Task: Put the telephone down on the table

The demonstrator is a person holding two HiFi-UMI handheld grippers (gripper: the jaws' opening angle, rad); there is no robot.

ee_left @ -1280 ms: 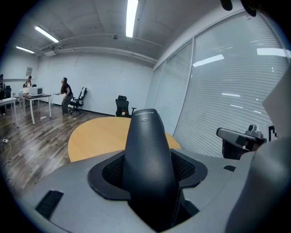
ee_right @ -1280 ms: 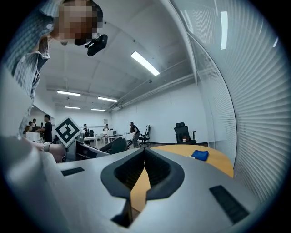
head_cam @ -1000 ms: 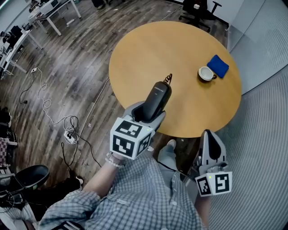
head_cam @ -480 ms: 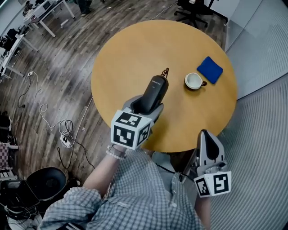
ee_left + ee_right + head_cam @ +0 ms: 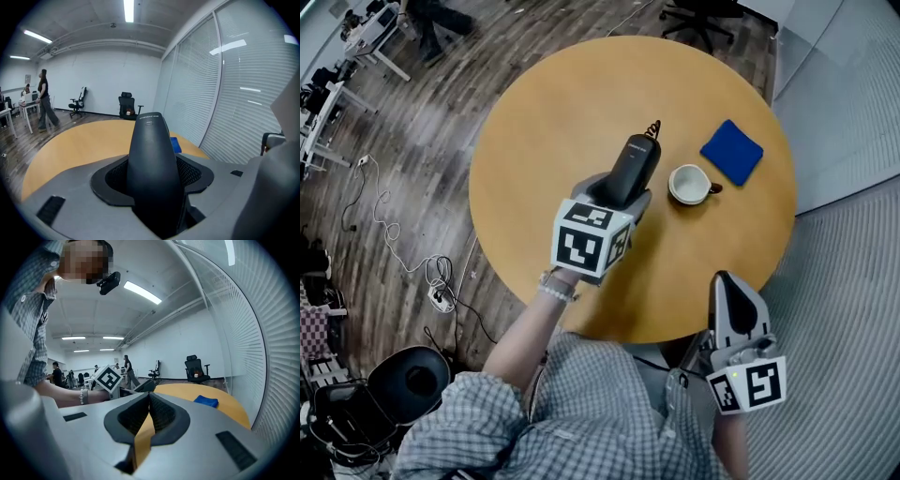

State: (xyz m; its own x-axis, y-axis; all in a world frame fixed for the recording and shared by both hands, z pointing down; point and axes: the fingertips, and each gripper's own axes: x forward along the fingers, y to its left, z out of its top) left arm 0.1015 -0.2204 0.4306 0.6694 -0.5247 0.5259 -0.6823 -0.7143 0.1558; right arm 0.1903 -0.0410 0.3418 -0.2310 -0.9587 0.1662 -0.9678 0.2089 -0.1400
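Left claw (image 5: 620,193) carrying the phone (image 5: 635,161) over the table (image 5: 534,122) — set-down not yet done.
The left claw is clamping the phone by its lower end, the rest sticking out ahead of the jaws, tilted above the wood. The next move, I judge, is calling for lowering it flat onto the bare top left of the claw, then opening. Just right of the claw's tip a cup (image 5: 688,184) is standing — looking empty — with a blue cloth (image 5: 731,151) beyond it. The right claw (image 5: 734,292) is hanging off the table's near edge, jaws together, gripping nothing.
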